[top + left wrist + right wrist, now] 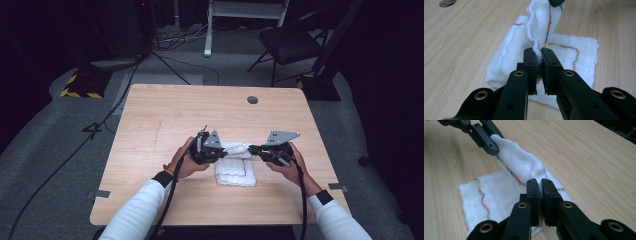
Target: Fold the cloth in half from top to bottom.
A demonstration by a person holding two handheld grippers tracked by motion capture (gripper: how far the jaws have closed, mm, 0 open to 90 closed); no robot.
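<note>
A white cloth [234, 167] with rainbow stitching lies partly folded on the wooden table [165, 115]. Its far edge is lifted and stretched between both grippers. My left gripper [220, 152] is shut on the cloth's left corner; in the left gripper view the white cloth [541, 30] rises from between the closed jaws of my left gripper [538, 53]. My right gripper [252, 149] is shut on the other corner; in the right gripper view my right gripper [539, 185] pinches the white cloth [519, 167], and the left gripper's fingers [486, 141] hold its far end.
A round grommet hole [252, 99] sits near the table's far edge. Beyond the table stand a folding chair [287, 42], a white frame leg [209, 30] and cables on grey floor. Bare wood lies on all sides of the cloth.
</note>
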